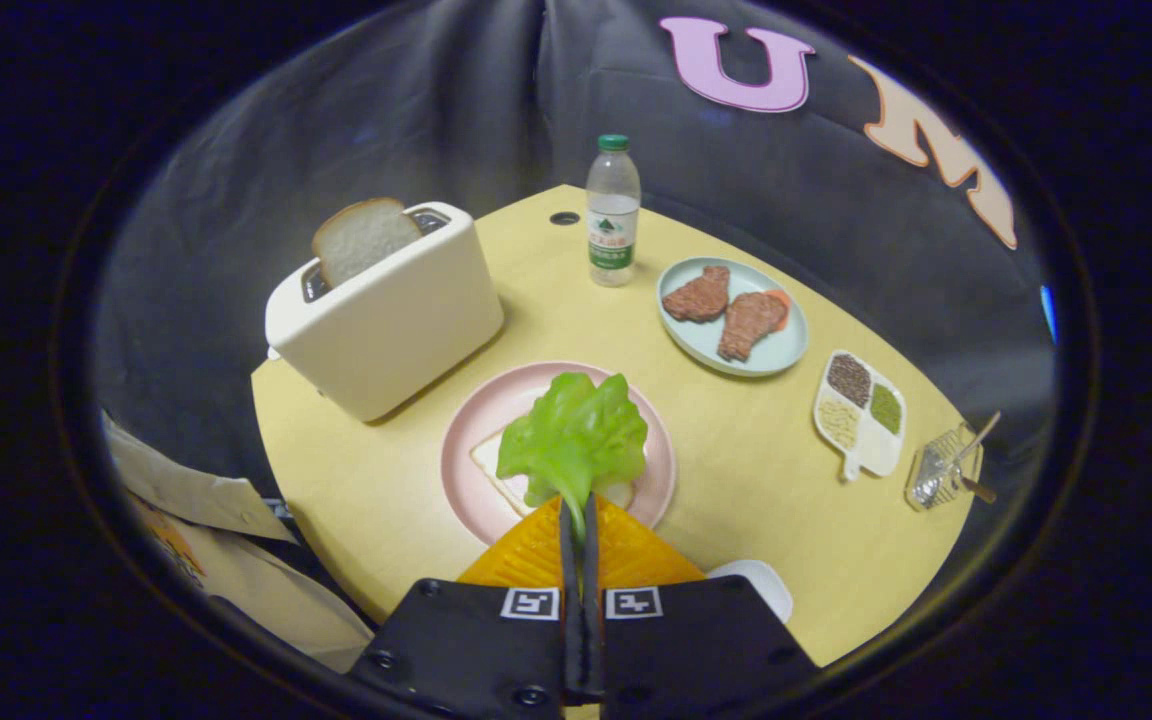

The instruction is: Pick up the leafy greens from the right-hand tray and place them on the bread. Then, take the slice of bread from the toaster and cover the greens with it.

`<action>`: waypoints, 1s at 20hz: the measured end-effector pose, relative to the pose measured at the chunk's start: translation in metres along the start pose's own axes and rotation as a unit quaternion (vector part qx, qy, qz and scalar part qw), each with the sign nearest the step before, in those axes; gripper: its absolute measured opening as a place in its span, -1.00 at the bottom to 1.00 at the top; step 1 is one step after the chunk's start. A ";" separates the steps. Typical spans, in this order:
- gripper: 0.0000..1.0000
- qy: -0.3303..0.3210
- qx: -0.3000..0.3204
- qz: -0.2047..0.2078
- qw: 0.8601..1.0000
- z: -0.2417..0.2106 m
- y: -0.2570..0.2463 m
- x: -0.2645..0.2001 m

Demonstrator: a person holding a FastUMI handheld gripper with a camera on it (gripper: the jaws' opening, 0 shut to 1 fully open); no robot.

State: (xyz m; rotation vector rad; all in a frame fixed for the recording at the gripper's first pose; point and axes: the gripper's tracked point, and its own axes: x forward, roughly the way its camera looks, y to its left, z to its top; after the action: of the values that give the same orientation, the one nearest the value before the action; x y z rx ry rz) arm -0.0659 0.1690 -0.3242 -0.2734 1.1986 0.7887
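We are holding the greens pinched between our nearly closed fingers, and they are hanging over the bread on the pink plate. Beyond the plate, a second slice is standing in the toaster. A bottle, a plate of meat and a divided dish are sitting farther off on the worktop.

A pale yellow wooden surface with a rounded edge and a small dark hole near its far side stands before dim, creased black cloth walls
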 end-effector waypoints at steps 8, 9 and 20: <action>-0.93 0.044 0.010 0.027 0.999 -0.008 0.028 0.048; -0.93 0.051 0.007 0.020 0.998 -0.011 0.025 0.052; 0.27 0.065 -0.033 -0.043 0.996 -0.021 0.014 0.057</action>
State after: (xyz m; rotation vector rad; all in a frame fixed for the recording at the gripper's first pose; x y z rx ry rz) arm -0.0831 0.1897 -0.3808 -0.4331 1.2750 0.7451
